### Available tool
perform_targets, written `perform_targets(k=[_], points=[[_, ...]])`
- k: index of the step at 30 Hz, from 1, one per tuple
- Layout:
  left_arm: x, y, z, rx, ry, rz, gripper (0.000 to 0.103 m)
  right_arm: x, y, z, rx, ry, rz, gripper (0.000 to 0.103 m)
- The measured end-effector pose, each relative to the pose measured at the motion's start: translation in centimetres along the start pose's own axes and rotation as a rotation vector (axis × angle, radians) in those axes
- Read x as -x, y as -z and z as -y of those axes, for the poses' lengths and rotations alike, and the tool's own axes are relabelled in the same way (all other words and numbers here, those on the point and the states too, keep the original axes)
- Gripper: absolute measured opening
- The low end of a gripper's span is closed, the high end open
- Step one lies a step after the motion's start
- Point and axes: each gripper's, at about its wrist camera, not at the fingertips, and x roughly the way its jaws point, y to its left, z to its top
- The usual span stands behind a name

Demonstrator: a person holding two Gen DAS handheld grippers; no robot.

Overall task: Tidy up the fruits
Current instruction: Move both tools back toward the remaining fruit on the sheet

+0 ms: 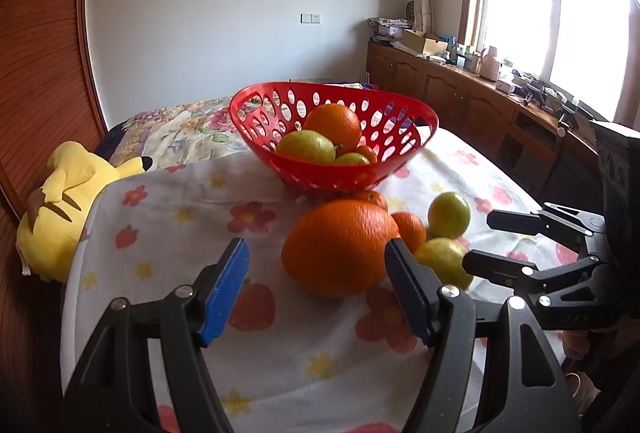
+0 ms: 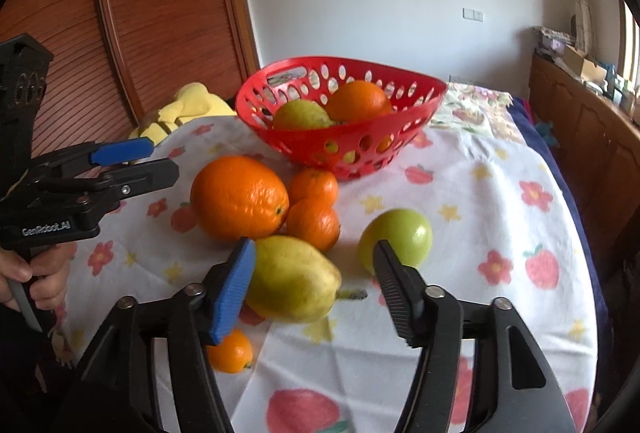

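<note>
The red basket (image 1: 332, 137), center frame, is holding an orange (image 1: 334, 125) and pears; both the left tongs (image 1: 316, 285) and right tongs (image 2: 314, 285) are hanging wide open, gripping nothing.

bright window (image 1: 560, 5) glare, soft blur, fisheye-warped edges.

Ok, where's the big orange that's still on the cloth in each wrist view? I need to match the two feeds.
Left wrist: the big orange sits center frame, just ahead of the open left gripper, nearer its right finger.
Right wrist: it lies left of center, beyond the pear, touching a small orange.
Shared landmark: the red basket directly behind it.
</note>
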Motion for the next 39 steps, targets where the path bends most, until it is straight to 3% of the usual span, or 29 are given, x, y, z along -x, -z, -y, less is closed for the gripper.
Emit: perform_targets(k=[17,39], points=[[1.7,2.6,0.0,0.004,-0.038,0.027,0.071,-2.8,1.8,-1.1,-0.042,-0.029,-0.047,0.078],[1.8,2.7,-0.2,-0.001,-0.032,0.001,0.071,-4.7,1.6,-1.0,-0.036,0.023,-0.095,0.081]])
